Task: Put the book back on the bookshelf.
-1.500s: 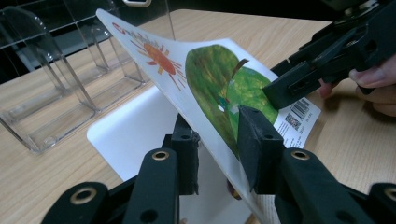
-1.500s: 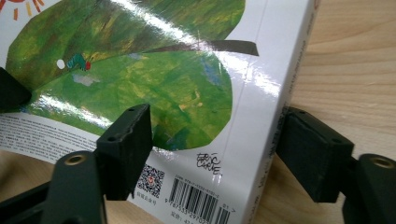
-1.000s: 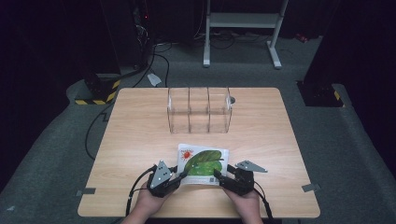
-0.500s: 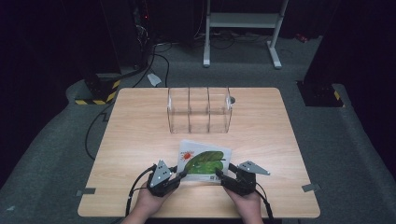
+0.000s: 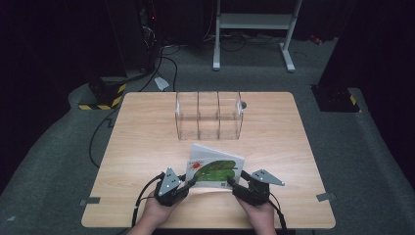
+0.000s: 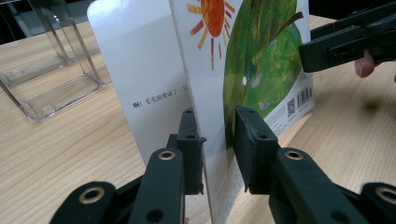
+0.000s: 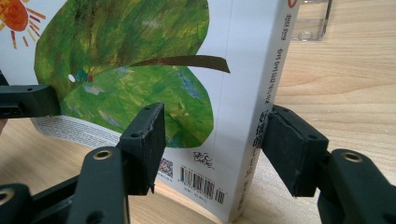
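A thin picture book with a green leaf and an orange sun on its cover is held tilted above the table's front edge. My left gripper is shut on the book's open side, with cover and pages pinched between its pads. My right gripper is shut on the spine side. In the right gripper view one pad lies on the leaf cover and the other against the white spine. The right gripper also shows in the left gripper view, beside a fingertip.
A clear plastic organizer with three compartments stands at the middle back of the wooden table. A small grey round object sits by its right end. Cables and a yellow-black striped block lie on the floor beyond.
The book's far edge has tipped up a little between the grippers. Both hands have stayed where they were.
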`<act>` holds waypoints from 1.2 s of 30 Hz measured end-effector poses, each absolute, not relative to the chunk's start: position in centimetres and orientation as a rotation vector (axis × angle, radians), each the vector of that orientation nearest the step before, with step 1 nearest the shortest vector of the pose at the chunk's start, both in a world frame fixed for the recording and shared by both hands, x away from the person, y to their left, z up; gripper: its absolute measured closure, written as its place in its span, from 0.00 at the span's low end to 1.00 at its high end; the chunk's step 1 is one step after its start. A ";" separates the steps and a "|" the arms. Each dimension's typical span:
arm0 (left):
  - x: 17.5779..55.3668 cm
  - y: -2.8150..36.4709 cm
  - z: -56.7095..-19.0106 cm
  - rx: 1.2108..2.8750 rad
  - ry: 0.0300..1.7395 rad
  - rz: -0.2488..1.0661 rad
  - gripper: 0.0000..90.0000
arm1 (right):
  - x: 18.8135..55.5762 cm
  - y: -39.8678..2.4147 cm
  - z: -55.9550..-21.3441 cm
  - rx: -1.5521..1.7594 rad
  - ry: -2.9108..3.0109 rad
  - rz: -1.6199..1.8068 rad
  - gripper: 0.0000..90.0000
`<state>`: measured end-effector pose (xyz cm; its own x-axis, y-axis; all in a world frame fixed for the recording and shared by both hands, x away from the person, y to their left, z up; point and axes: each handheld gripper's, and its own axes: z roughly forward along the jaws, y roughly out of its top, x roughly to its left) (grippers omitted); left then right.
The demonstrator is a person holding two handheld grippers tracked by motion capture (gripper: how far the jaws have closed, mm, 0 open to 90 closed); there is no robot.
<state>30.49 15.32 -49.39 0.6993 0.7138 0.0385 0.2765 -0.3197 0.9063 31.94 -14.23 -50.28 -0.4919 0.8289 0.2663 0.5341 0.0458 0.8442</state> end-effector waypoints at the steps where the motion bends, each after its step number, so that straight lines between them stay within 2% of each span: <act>1: 30.5 15.3 -49.4 1.897 0.773 0.542 0.80 | 31.9 -14.2 -50.3 1.385 2.034 1.423 0.44; 36: 31.1 14.9 -50.7 1.975 0.786 0.554 0.79 | 31.0 -14.2 -49.9 1.315 1.993 1.389 0.45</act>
<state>31.06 14.94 -50.70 0.6963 0.7144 0.0693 0.3056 -0.3825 0.8720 31.01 -14.19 -49.93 -0.4921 0.8485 0.1947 0.4762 0.0752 0.8761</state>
